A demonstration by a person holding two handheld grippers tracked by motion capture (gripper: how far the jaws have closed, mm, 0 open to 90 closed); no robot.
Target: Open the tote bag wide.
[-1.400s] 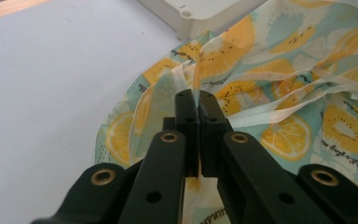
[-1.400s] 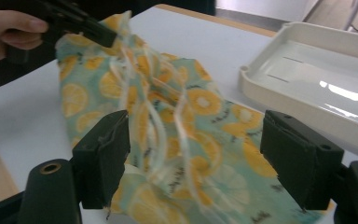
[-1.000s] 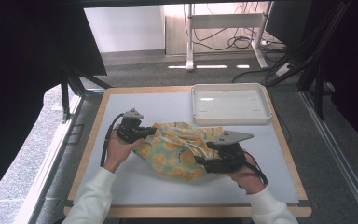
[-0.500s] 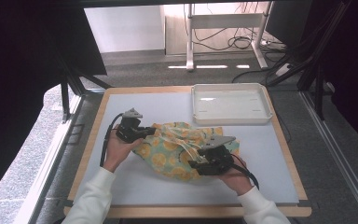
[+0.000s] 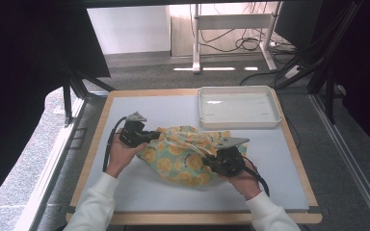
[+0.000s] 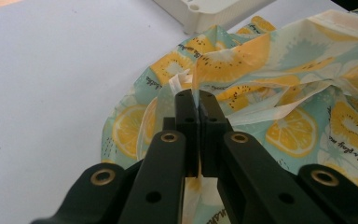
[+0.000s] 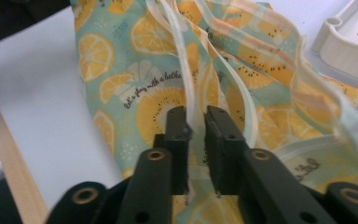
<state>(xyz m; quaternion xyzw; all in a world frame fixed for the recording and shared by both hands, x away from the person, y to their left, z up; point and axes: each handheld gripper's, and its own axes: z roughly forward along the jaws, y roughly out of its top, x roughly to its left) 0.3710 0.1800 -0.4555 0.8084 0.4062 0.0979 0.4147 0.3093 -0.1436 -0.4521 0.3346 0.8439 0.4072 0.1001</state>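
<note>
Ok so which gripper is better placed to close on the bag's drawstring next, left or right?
Right. The right gripper has its jaws apart with a drawstring running between them. The left gripper is already pinched on the fruit-print bag.

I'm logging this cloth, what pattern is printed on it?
Orange and lemon slices on pale teal, on the cloth; clearest in the right gripper view.

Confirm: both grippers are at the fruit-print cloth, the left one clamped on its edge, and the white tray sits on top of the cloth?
Not quite. The white tray sits on the table beyond the fruit-print cloth, not on it; the high view shows this. The left gripper is clamped on the cloth's edge, and the right gripper is at the cloth too.
</note>
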